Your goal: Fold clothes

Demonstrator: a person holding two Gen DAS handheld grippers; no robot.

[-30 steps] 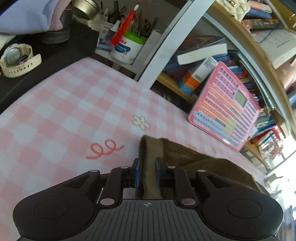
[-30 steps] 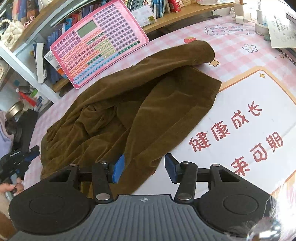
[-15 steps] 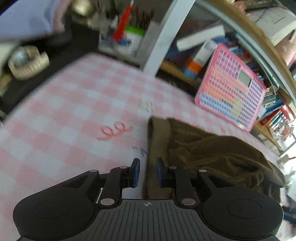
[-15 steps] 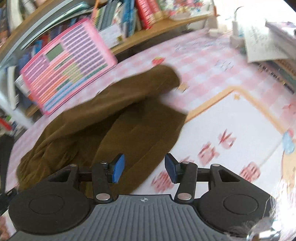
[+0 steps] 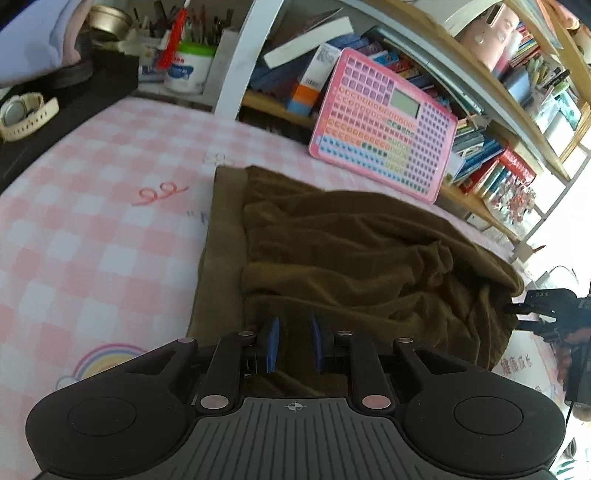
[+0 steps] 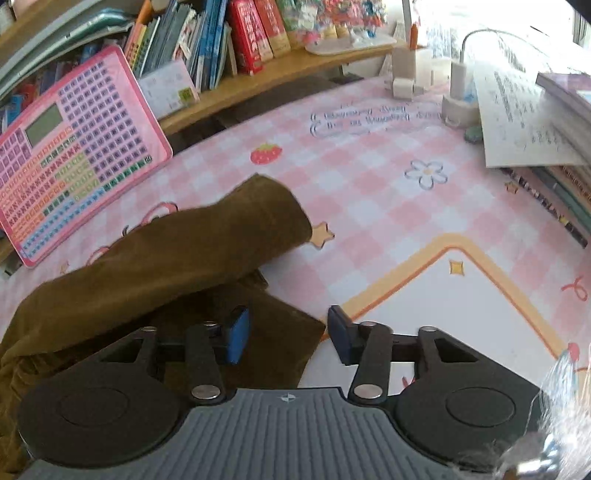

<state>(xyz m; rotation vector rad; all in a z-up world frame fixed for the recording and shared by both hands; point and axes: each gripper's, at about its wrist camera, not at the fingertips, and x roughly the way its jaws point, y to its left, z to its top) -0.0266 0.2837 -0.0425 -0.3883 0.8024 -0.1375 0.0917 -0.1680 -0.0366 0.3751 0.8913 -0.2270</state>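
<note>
Brown trousers (image 5: 369, 251) lie crumpled on the pink checked table cover (image 5: 92, 221), with the waistband (image 5: 221, 229) flat at the left. My left gripper (image 5: 295, 343) sits low over them just right of the waistband. Its pads stand a narrow gap apart with brown cloth in the gap; I cannot tell whether they press it. In the right wrist view one leg (image 6: 166, 266) lies across the other. My right gripper (image 6: 288, 332) is wide apart and closing, with the lower leg's hem corner (image 6: 295, 328) between its pads, untouched.
A pink toy tablet (image 5: 384, 125) leans on the bookshelf (image 6: 240, 33) behind the trousers. A wristwatch (image 5: 22, 114) and a white jar of pens (image 5: 188, 66) stand at the far left. Chargers (image 6: 402, 85) and stacked papers and books (image 6: 535, 122) crowd the right.
My left gripper has drawn back off the waistband's far end and shifted right, so more of the trousers show. My right gripper has travelled along the legs to the hem corner.
</note>
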